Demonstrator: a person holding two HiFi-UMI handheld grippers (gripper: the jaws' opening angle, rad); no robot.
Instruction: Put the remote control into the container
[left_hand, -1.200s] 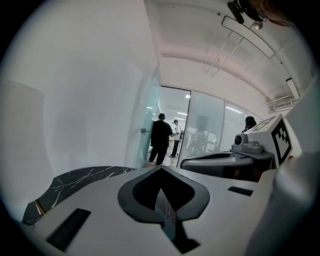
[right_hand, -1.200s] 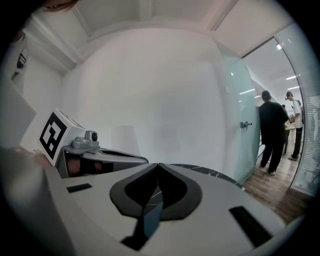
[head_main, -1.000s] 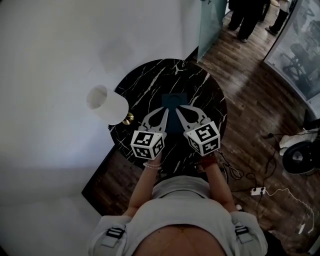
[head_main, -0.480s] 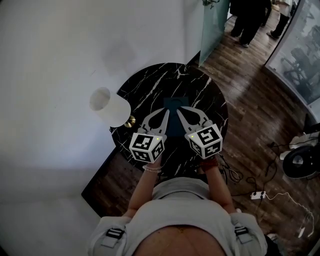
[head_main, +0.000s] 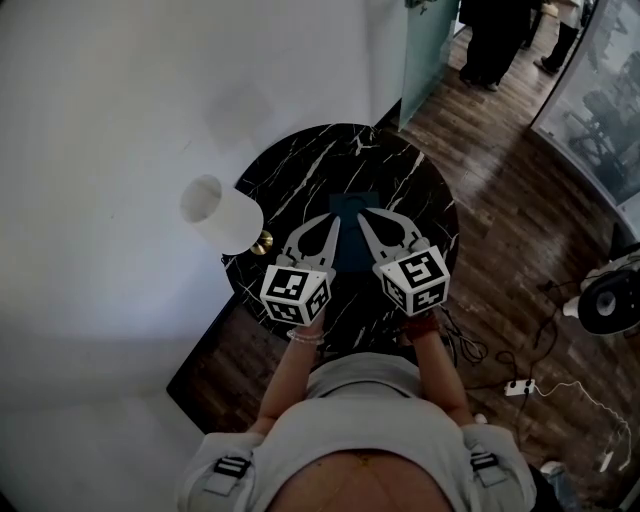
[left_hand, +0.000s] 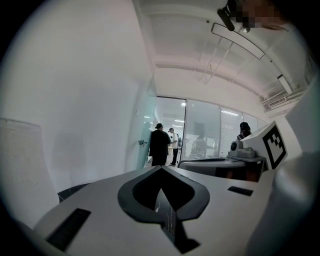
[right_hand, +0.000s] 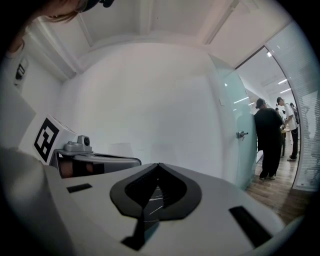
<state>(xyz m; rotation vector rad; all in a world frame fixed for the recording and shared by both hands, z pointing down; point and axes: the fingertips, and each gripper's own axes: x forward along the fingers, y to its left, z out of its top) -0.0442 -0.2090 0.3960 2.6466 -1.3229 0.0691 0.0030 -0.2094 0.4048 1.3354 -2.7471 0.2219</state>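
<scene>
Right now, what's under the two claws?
Black marble table, with a teal rectangle between left claw and right claw. They cover its sides; anything beneath them is hidden.

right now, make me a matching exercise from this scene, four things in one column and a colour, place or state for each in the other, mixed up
Column one:
1. left tool
2. lampshade
3. round table
4. power strip

Column two:
A. black with white veins
B. lying on the wood floor, at the right of the head view
C. shut, with nothing between the jaws
D. white, beside the table's left edge

Pairs: 1-C, 2-D, 3-A, 4-B
</scene>
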